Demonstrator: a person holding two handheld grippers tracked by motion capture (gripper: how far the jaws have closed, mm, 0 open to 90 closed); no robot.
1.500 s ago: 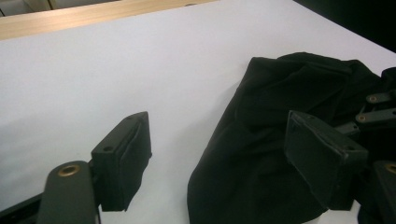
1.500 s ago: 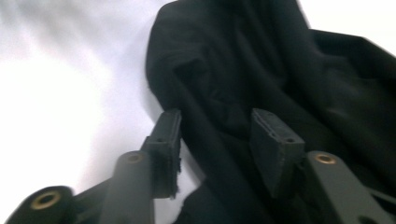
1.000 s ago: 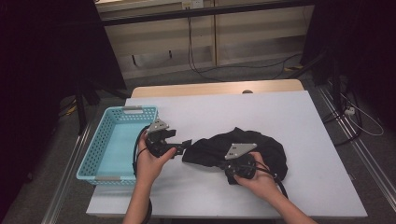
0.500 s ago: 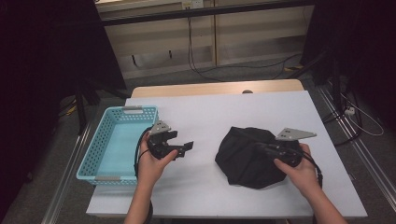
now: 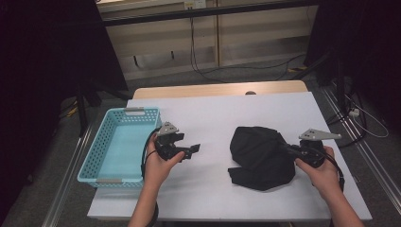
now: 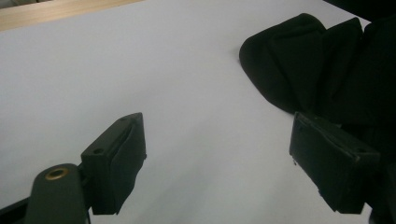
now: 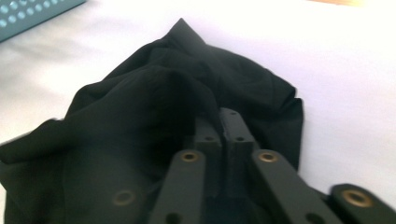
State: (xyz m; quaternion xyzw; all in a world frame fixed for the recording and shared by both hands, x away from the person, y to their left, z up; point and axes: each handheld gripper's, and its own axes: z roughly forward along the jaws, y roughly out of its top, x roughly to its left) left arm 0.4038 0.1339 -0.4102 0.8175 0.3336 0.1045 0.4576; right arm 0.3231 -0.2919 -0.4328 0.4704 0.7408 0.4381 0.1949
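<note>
A crumpled black cloth [image 5: 261, 157] is seen lying on the right half of the white desk [image 5: 217, 118], well apart from the blue basket [image 5: 118, 144] at the left edge. Its right edge is pinched by the nearly closed jaws of the right gripper [image 5: 285, 148], which have just been opening slightly. The left gripper [image 5: 195, 148] is held above bare desk beside the basket, its jaws spread with nothing between them.
</note>
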